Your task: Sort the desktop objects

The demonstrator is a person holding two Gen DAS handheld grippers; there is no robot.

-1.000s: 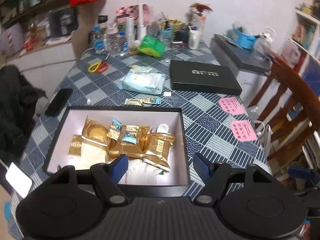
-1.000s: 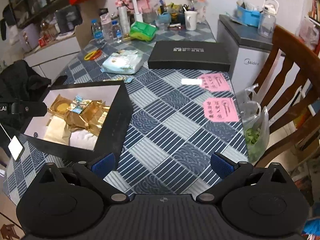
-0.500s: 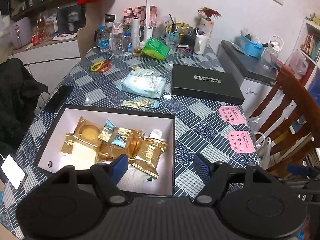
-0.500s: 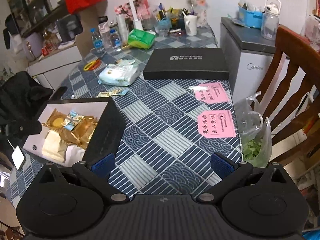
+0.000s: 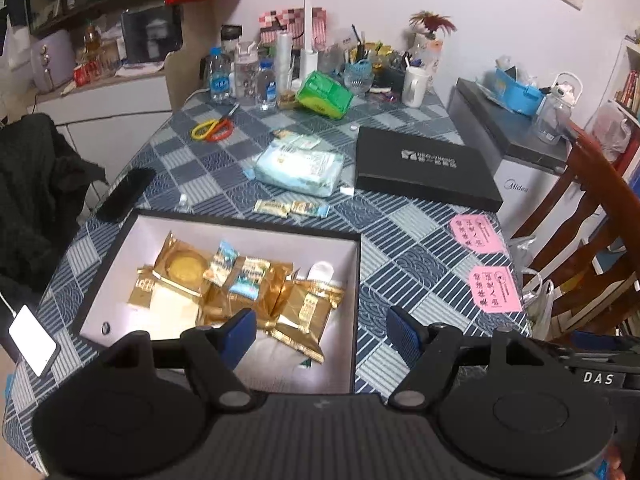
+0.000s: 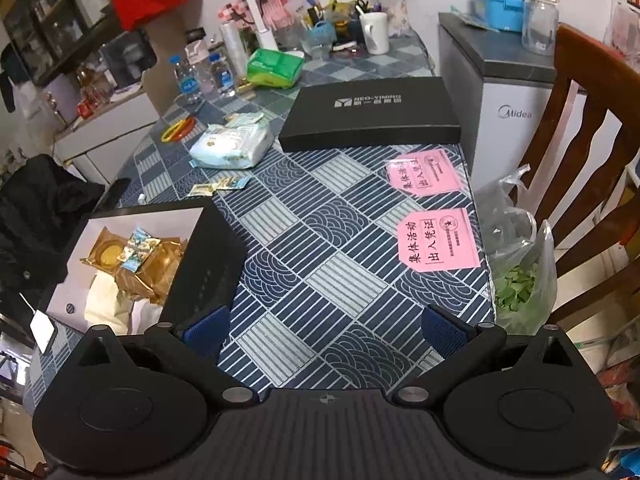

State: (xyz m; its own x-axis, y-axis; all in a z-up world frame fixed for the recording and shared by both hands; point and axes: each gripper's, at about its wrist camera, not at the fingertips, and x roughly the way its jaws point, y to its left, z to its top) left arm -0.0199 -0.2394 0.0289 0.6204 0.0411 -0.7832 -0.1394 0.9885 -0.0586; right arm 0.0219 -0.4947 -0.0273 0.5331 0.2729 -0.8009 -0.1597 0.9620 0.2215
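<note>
Both tools stand wide open and empty: our left tool (image 5: pixel 320 330) hangs over the near edge of the open black box (image 5: pixel 358 280), and our right tool (image 6: pixel 326 330) hangs over bare patterned surface (image 6: pixel 320 248) to the right of that box, nothing between the jaws of either.

We take the open black box as our landmark. Inside it lie several gold snack packets (image 5: pixel 256 292) with a couple of small blue-and-white sweets (image 5: pixel 246 280) on top. The things not yet sorted sit beyond its far wall: two small loose sweets (image 5: pixel 290 208) just past the rim, then a pale blue tissue pack (image 5: pixel 300 166) farther out, and yellow-handled scissors (image 5: pixel 212 130) well beyond that, toward the box's far left.

We judge the loose sweets the likeliest next pick. They lie straight ahead of the left tool, across the box, their long axes running side to side, roughly parallel with the far wall. From the right tool they lie ahead and to the left, past the box's far right corner. The left hand looks the nearer and better lined up, though it must reach over the box's contents to get there.

The box's lid (image 6: pixel 370 114) rests flat to the far right of the box, with two pink cards (image 6: pixel 436 242) nearer.
</note>
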